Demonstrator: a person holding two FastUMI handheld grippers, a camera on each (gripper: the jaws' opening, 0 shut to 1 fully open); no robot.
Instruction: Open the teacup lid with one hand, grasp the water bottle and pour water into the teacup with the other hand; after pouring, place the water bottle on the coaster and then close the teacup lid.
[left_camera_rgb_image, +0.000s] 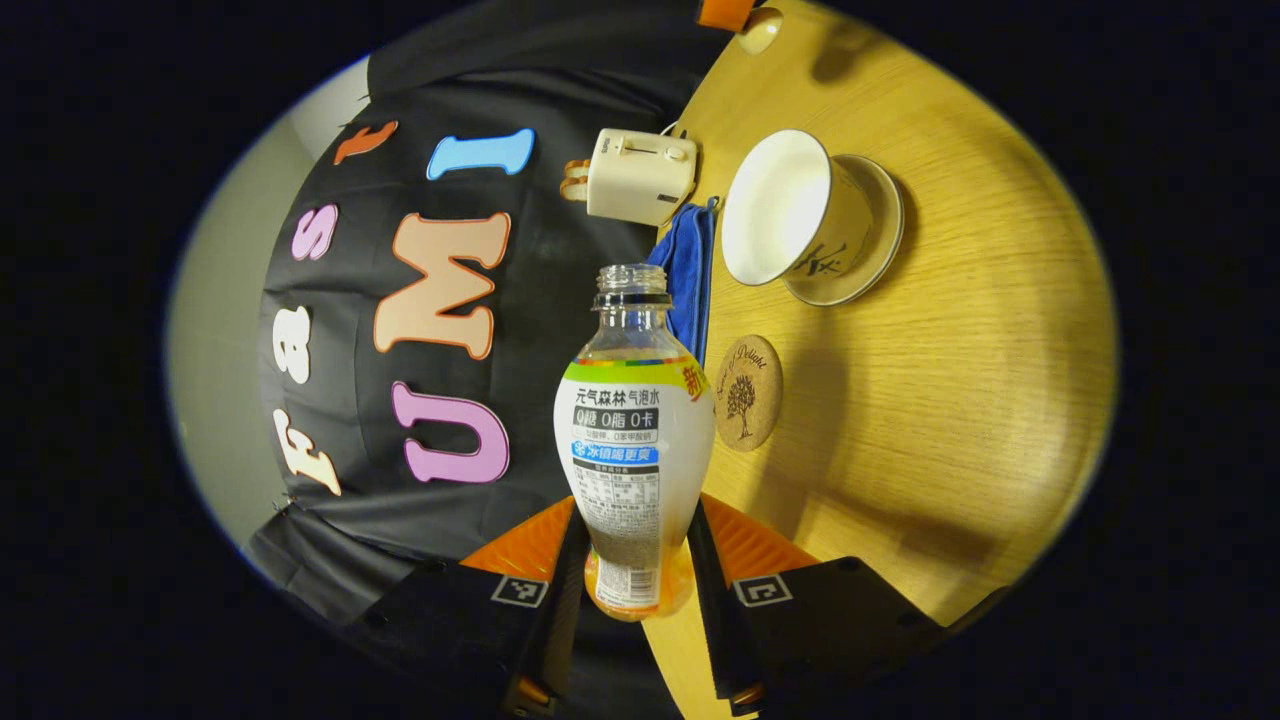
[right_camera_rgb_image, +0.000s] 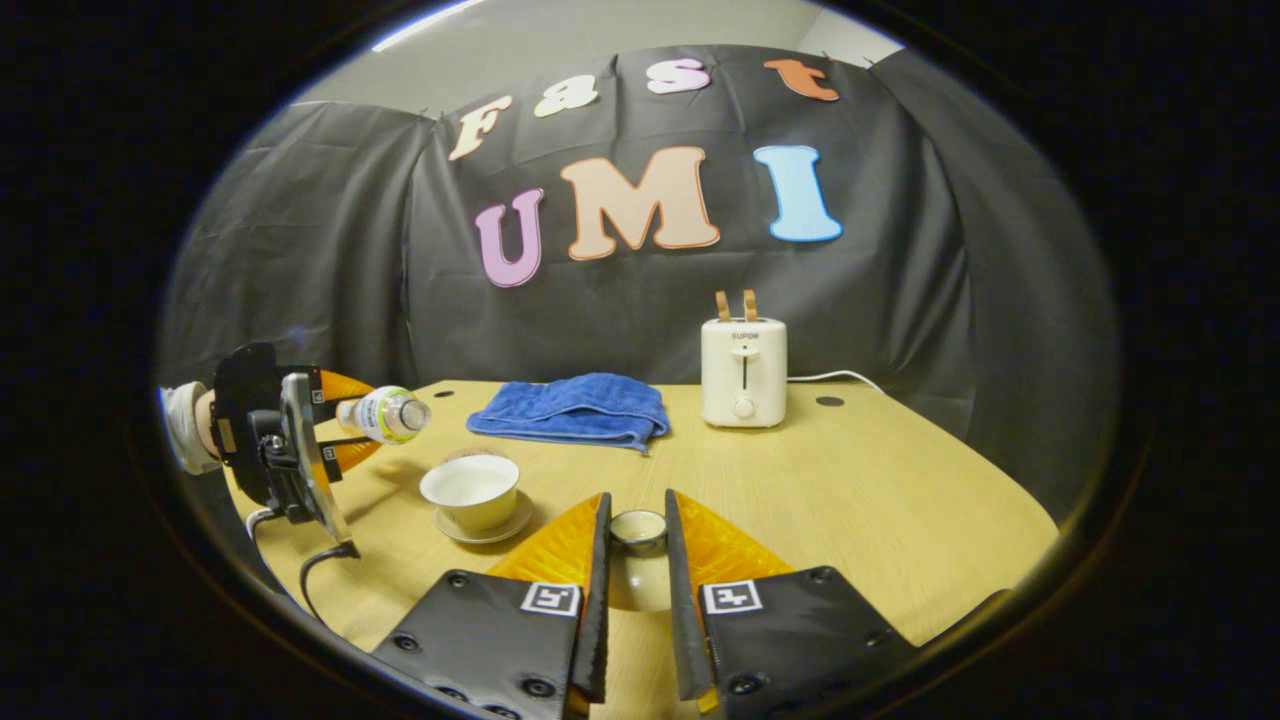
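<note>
between the left tongs (left_camera_rgb_image: 628, 560), the water bottle (left_camera_rgb_image: 633, 440) sits pinched low on its body, both fingers pressed to its sides, its uncapped neck pointing away. in the right gripper view it lies tipped nearly flat in the air, mouth toward the teacup (right_camera_rgb_image: 470, 490) but not yet over it. the right tongs (right_camera_rgb_image: 637, 560) are closed on the teacup lid (right_camera_rgb_image: 638, 527), held clear of the cup, which stands open on its saucer (right_camera_rgb_image: 488, 528).

the bottle looks like thin plastic: light, slick under its label, and likely to dent under a hard squeeze, so the waistband grip near the base seems sound. the cup and lid look like porcelain: stiff, smooth, easily chipped, and the lid's small knob gives little purchase.

the coaster (left_camera_rgb_image: 748, 392) lies bare on the counter (left_camera_rgb_image: 950, 400), near the cup. a blue towel (right_camera_rgb_image: 572, 410) and toaster (right_camera_rgb_image: 743, 372) stand well back, leaving open room to the right; the counter's near edge runs close by the left hand (right_camera_rgb_image: 190, 425).
</note>
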